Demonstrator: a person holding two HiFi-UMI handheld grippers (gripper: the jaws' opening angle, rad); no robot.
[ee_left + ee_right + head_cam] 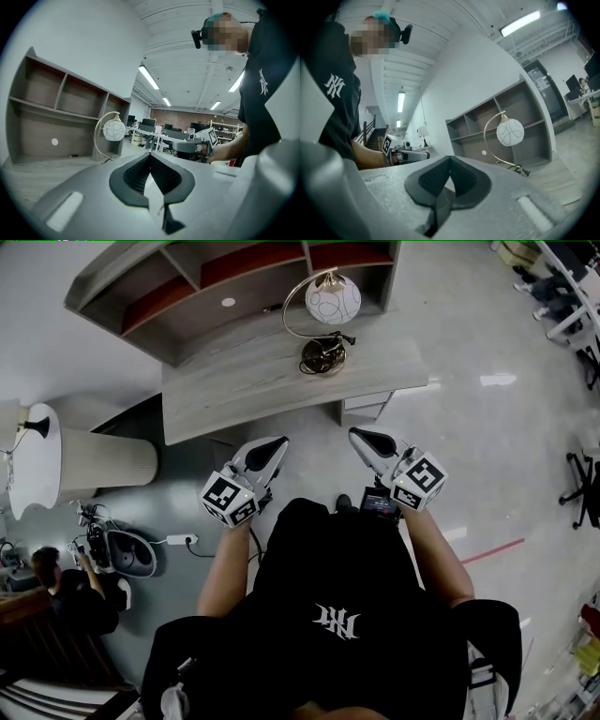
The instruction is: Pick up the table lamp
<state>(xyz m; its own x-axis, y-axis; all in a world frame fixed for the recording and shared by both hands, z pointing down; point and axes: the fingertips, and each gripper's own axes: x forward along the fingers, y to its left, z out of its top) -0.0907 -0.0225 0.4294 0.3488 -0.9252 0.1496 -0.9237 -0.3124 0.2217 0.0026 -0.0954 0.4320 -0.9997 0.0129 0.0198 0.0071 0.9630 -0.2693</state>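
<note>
The table lamp (325, 320) stands on the grey desk (253, 381); it has a white globe shade, a curved brass arm and a brass base. The lamp (110, 133) also shows at the left of the left gripper view, and the lamp (506, 140) stands right of centre in the right gripper view. My left gripper (278, 442) is shut and empty, short of the desk's front edge. My right gripper (356, 434) is shut and empty too, level with the left one. Both point toward the desk, well apart from the lamp.
A hutch of open shelves (225, 277) rises behind the desk. A white round table (33, 460) with a small lamp stands at the left. A person (61, 587) crouches at the lower left. Office chairs (581, 488) stand at the right.
</note>
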